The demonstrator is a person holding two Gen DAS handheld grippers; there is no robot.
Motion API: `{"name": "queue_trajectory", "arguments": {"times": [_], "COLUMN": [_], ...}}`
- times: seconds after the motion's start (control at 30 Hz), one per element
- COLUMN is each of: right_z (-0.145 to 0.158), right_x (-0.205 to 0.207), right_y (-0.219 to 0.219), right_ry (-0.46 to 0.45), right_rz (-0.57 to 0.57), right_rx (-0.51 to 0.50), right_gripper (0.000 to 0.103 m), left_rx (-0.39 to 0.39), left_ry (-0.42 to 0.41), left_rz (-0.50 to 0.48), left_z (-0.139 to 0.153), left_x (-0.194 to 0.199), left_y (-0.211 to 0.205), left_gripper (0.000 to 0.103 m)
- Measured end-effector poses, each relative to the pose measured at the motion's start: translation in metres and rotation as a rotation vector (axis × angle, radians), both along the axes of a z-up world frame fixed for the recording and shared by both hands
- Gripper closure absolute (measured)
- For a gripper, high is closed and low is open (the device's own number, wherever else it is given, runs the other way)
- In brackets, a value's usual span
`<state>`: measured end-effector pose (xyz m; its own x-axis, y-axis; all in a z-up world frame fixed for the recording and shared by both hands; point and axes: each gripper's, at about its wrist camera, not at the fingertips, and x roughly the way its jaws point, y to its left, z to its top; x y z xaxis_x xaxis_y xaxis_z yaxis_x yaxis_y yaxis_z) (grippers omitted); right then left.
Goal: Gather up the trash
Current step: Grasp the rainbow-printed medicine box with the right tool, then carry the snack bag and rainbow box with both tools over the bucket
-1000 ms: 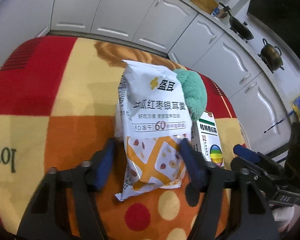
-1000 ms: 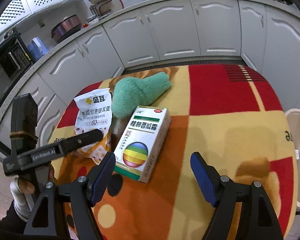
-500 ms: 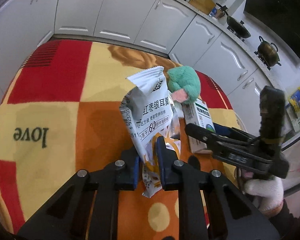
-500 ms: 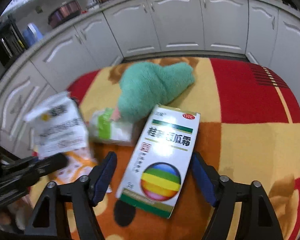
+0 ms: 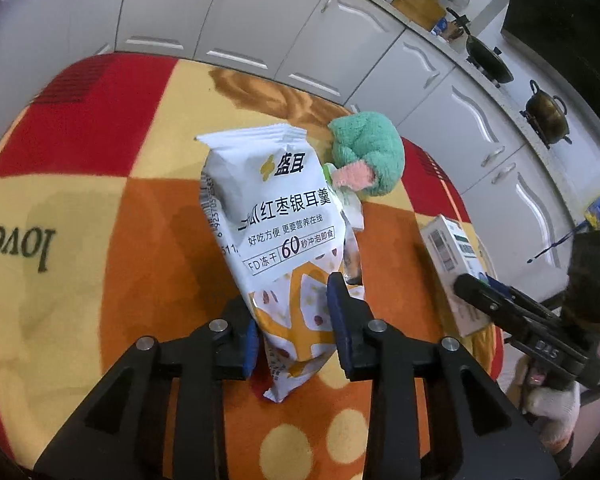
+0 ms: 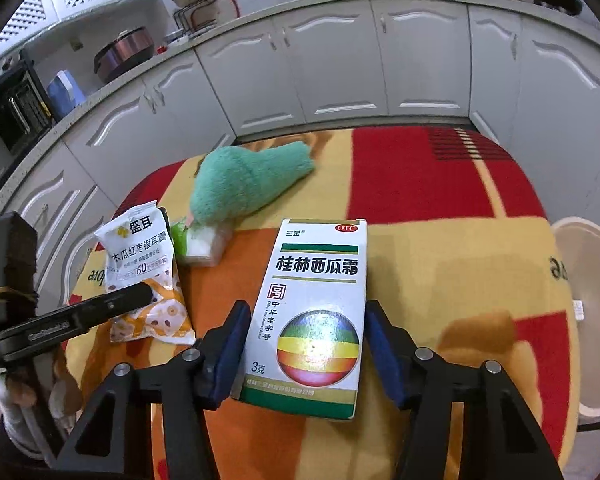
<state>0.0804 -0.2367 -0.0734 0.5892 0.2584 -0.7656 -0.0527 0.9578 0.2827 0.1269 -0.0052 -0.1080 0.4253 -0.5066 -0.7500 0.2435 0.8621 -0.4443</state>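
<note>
My left gripper (image 5: 294, 326) is shut on the lower end of a white and orange snack bag (image 5: 276, 216) and holds it above the table; the bag also shows in the right wrist view (image 6: 142, 268). My right gripper (image 6: 306, 354) is closed on the sides of a white medicine box (image 6: 316, 304) with a rainbow ball print; the box shows at the right in the left wrist view (image 5: 454, 256). A small green and white packet (image 6: 200, 242) lies by the plush toy.
A green plush toy (image 6: 244, 184) lies at the far side of the round table with the red, orange and yellow cloth (image 6: 440, 260). A white round lid or bin (image 6: 592, 320) stands at the right. White kitchen cabinets (image 6: 340, 68) surround the table.
The left gripper has lifted the snack bag and turned its face toward the camera. The right gripper moved forward and closed around the medicine box, which was lying free between open fingers before.
</note>
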Motion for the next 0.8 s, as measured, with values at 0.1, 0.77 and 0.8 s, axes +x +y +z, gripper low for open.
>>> {"name": "queue_trajectory", "arguments": {"times": [0.1, 0.77, 0.8], "right_z": [0.001, 0.047, 0.048], "right_x": [-0.010, -0.066, -0.067], "right_y": [-0.006, -0.057, -0.061], "right_ry": [-0.006, -0.155, -0.155], "right_rz": [0.003, -0.086, -0.094], "right_rx": [0.005, 0.040, 0.040], "right_gripper": [0.048, 0.052, 0.052], "left_rx": [-0.003, -0.024, -0.023], "left_ry": [-0.024, -0.143, -0.145], "left_rz": [-0.005, -0.182, -0.190], "left_z": [0.009, 0.075, 0.075], "left_x": [-0.008, -0.044, -0.045], "left_y": [0.000, -0.083, -0.088], "left_gripper": [0.090, 0.094, 0.094]}}
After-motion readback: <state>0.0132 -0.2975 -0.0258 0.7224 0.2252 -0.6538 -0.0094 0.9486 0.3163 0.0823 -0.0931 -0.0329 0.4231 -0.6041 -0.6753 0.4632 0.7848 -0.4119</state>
